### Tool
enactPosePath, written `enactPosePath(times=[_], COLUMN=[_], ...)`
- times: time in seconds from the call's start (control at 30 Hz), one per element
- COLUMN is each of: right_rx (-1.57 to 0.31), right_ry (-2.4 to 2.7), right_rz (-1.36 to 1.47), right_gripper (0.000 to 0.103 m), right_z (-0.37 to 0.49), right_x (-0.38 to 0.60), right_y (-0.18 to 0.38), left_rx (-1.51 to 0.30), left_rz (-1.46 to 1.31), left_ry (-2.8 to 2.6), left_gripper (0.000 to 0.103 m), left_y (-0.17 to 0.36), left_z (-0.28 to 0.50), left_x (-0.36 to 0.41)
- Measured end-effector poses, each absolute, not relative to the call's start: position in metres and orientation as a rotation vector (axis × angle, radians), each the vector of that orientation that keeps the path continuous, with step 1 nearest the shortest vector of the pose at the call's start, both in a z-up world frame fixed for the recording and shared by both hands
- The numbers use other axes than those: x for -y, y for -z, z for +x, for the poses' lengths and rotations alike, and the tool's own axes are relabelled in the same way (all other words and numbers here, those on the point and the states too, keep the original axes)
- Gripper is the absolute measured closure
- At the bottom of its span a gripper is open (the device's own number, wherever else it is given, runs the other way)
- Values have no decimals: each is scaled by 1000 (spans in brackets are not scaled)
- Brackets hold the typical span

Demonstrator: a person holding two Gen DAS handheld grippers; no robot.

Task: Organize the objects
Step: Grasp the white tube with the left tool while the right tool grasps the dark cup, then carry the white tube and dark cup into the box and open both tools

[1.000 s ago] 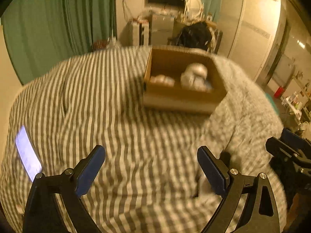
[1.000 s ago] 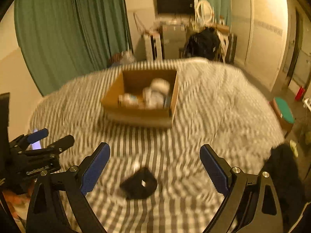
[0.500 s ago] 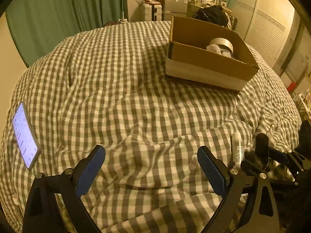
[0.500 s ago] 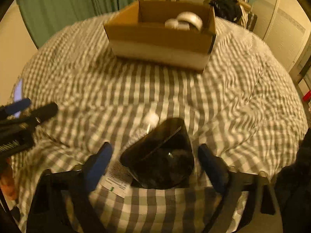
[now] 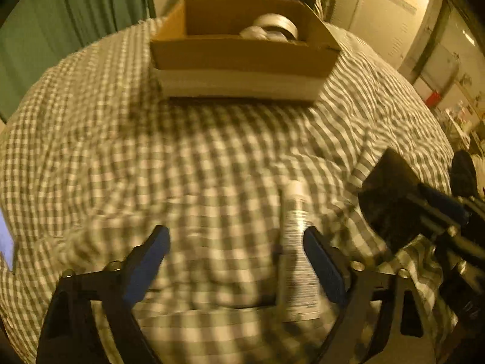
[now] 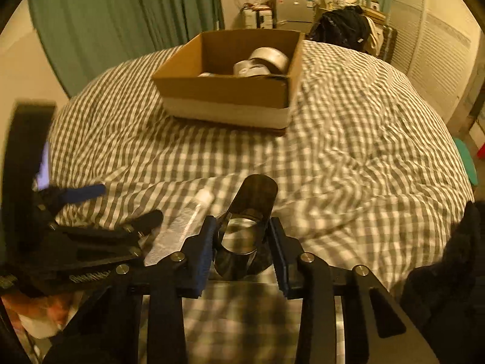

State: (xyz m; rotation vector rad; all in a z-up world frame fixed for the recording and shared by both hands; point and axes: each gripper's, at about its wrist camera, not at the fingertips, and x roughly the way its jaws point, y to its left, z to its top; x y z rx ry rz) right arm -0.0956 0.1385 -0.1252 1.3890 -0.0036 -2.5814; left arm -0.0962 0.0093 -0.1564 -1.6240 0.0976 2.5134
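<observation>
The checked bedcover (image 6: 348, 157) filled most of both views and carried every item. A cardboard box (image 6: 224, 91) stood on its far part, with a silver tape roll (image 6: 269, 57) and other pale items inside. Near the front edge, the right gripper (image 6: 242, 239) had just been closing and pinched a dark glossy scoop-shaped object (image 6: 254, 200) between its blue pads, the object resting on the cover well short of the box. The left gripper (image 5: 236, 261) had just been closing too but stood spread, its pads clear of a white tube (image 5: 297, 242) that lay on the cover between them, just beside the right-hand finger. A lit phone (image 6: 44, 166) lay at the left edge of the cover.
</observation>
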Motion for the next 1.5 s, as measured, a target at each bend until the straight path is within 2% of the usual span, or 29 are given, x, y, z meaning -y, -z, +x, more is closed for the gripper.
enactPosePath(times=[0.17,0.2,0.23,0.33,0.57,1.17,1.5], right_rx=[87,94,102,108,70,-91,-250], right_ry=[2597,2594,2592,2588,2609,2731,2791], right_rz=[1394,1397,1397,1398,1376,1156,1005], right_gripper=[70,71,71,71,72,74,74], right_z=[-101,-101,-102,-102,-98,-50,-58], right_x=[-161,-163,-165,-167,-164,-133,-107], right_y=[126,127,128,128,118,37,-19], left_rx=[-122,-137,-157,-220,-199,-99,-53], left_rz=[-1660,-1670,-1681,-1671,-1637,-1302,-1184], left_ry=[-2392,-2363,-2346,-2346,-2392,-2566,-2635], left_gripper=[43,57,66,76,76,76,76], left_y=[174,179,183,184,164,56,8], left_z=[-99,-100,-99,-96,-86,-47,-67], left_x=[-37,-42,-46,-54,-44,-5,19])
